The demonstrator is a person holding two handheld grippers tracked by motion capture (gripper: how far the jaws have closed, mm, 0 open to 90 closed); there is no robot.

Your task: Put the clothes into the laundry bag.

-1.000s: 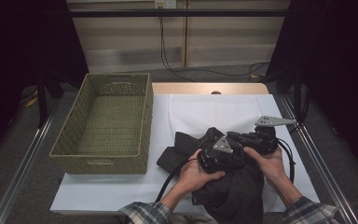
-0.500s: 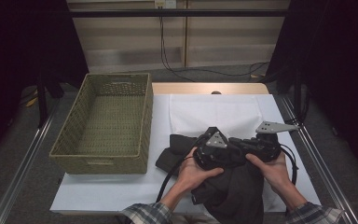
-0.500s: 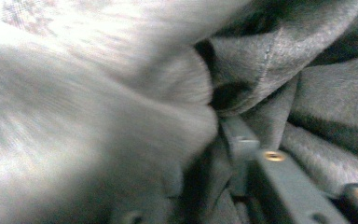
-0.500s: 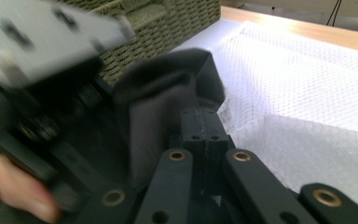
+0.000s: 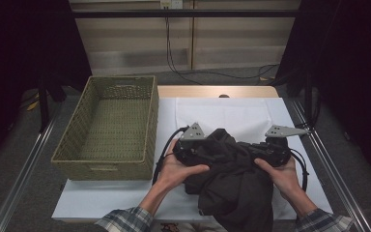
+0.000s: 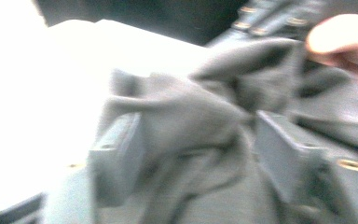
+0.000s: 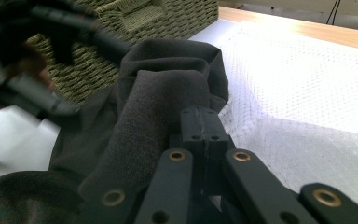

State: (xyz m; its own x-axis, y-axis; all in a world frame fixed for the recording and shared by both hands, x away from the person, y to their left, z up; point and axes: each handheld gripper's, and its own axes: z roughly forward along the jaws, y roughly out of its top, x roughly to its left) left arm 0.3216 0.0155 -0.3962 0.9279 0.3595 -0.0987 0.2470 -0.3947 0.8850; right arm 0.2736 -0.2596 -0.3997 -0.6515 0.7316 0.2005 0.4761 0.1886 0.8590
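Observation:
A dark garment (image 5: 236, 183) lies bunched on the white table cover (image 5: 232, 111), its upper part lifted between my two grippers. My left gripper (image 5: 206, 150) is at the garment's left end. In the left gripper view its jaws (image 6: 198, 154) stand apart and have just been opening. Loose folds of the garment (image 6: 182, 107) lie between them without being pressed. My right gripper (image 5: 249, 149) is at the garment's right end. In the right gripper view its jaws (image 7: 200, 123) are closed together, pinching a fold of the garment (image 7: 158, 93) at their tips.
A woven green basket (image 5: 152, 121) stands on the table's left side, close to my left hand, and also appears in the right gripper view (image 7: 168, 18). A wooden table edge (image 5: 217, 91) lies beyond the cover. Metal rails run along both sides.
My left gripper has moved left and a little up, away from the right one, and its jaws have opened. The garment now stretches wider between the two grippers.

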